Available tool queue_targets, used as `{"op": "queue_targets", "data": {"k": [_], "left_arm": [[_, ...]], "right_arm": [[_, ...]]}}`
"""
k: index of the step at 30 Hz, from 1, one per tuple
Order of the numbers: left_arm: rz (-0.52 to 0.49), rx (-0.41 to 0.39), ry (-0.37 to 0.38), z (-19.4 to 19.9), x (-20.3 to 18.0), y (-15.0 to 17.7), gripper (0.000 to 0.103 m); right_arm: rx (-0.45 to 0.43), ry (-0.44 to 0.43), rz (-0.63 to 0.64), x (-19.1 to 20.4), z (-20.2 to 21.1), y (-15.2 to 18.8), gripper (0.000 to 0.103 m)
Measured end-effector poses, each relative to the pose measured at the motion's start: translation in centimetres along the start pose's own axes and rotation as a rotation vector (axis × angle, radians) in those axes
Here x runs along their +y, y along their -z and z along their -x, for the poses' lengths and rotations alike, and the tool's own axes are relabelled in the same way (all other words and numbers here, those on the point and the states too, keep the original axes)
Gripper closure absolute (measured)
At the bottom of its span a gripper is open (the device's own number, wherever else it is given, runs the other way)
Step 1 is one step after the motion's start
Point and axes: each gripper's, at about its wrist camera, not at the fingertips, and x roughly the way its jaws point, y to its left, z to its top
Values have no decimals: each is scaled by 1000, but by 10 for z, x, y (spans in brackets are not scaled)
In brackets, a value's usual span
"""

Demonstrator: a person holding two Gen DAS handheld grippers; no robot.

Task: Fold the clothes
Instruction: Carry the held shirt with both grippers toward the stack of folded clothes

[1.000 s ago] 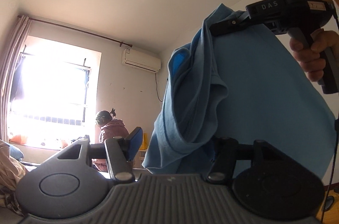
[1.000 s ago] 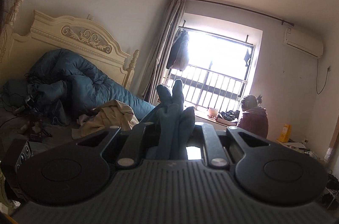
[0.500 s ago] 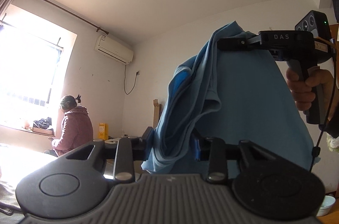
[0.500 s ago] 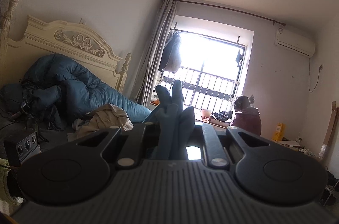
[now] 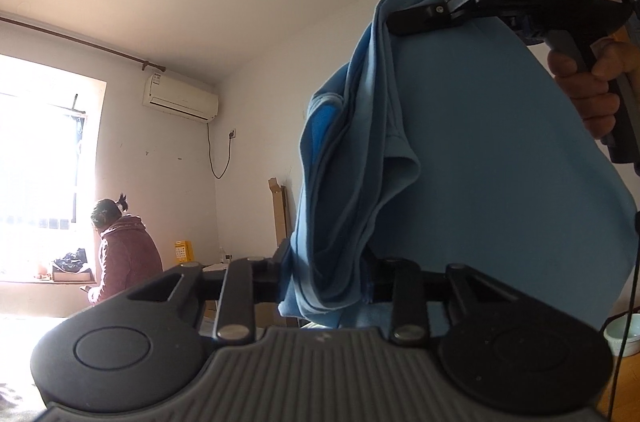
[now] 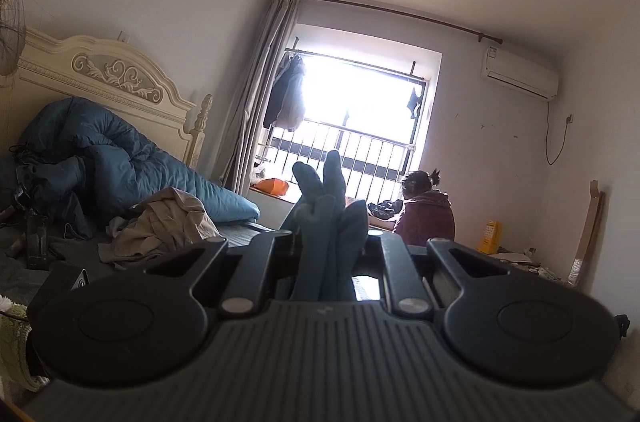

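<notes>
Left wrist view, left to right: a bright window (image 5: 36,162) occupies the left edge, with a seated person in a maroon top (image 5: 124,254) beside its sill. An air conditioner (image 5: 180,98) is mounted high on the wall. Centre to right, a blue shirt (image 5: 480,162) hangs in the air, held up off any surface. The left claw (image 5: 326,278) is clamped on a bunched lower edge of the shirt, fabric filling the gap between its fingers. At upper right, the right claw (image 5: 416,16) is closed on the shirt's top corner; a hand (image 5: 588,90) grips its handle. A pale bowl (image 5: 622,338) sits at the lower right edge.

Right wrist view, left to right: a bed with a cream carved headboard (image 6: 112,78) carries a dark blue duvet (image 6: 132,162) and a beige garment (image 6: 168,226). In the centre, folds of the shirt protrude upward between the closed fingers of the right claw. Behind, a barred window with a grey curtain (image 6: 260,94); the seated person is right of centre. A yellow box (image 6: 490,236) stands on the floor near the right wall.
</notes>
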Motion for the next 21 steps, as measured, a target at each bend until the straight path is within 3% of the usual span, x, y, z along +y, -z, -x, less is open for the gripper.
{"op": "queue_targets", "data": {"k": [1,3,10,17,21], "left_arm": [[-5,3,2,-4,-3,1,92],[22,20,33,-6,3,-3,93],[178,140,202,-24,37,-47,94],[266,263,361,-45,41,-98,95],[292,271,399,-59,6,-109,94]], "right_arm": [[1,16,8,-3,2,2,92],[4,48,23,-8,6,7,92],[35,195,46,-43,13,30,92],[27,336,58,-89,8,50,92],[12,414,65,-119,2,59,92]]}}
